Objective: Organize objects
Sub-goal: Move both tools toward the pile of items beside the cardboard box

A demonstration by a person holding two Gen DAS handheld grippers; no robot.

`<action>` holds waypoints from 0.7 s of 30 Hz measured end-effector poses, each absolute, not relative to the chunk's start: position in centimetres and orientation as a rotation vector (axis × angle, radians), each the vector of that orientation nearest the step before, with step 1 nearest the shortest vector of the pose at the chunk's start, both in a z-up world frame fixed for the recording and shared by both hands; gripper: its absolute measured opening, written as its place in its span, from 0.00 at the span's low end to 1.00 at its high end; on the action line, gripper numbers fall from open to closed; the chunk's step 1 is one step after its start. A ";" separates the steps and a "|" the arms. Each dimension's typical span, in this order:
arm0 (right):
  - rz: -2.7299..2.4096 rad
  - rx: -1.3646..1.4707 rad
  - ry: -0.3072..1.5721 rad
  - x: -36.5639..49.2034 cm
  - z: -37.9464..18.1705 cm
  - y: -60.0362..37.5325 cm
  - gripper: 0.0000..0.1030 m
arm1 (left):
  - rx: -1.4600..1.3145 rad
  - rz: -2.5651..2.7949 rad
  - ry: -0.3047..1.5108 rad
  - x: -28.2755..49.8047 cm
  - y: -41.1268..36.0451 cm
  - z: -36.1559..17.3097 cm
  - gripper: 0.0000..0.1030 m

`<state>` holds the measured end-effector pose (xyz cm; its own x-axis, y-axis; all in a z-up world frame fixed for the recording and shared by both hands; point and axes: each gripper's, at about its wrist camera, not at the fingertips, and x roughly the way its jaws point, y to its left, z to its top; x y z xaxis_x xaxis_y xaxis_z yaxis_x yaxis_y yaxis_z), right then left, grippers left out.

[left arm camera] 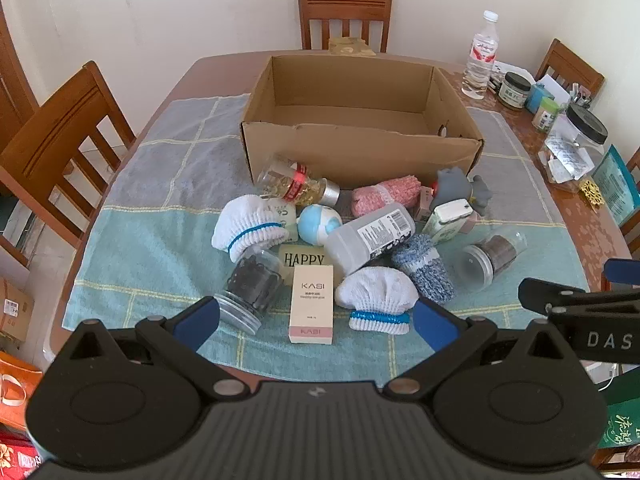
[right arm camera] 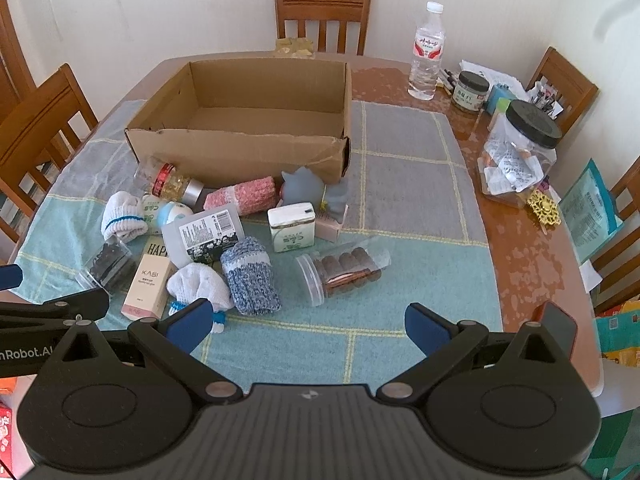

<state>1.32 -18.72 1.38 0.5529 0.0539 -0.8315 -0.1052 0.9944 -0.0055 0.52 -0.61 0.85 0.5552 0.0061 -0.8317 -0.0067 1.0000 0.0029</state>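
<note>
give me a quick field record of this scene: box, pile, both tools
box: cardboard box open, empty, at the far side of the cloth
pile: in front of the box; KASI carton, white socks, blue sock, pink roll, jars and bottles lying down
left tool: open, holding nothing, nearest the carton
right tool: open, holding nothing, near the clear jar
in box so far: nothing

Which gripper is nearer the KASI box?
Left. The left gripper hangs open just short of the KASI box; the right gripper, also open, sits off to the box's right.
</note>
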 end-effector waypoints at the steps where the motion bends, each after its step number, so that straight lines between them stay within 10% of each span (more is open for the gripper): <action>1: 0.089 -0.058 0.979 1.4 1.4 -18.6 1.00 | 0.001 0.003 0.983 0.6 -0.5 0.8 0.99; 21: 0.004 -0.019 0.978 1.1 1.7 -16.3 1.00 | 0.041 -0.109 0.980 1.7 2.0 0.5 0.99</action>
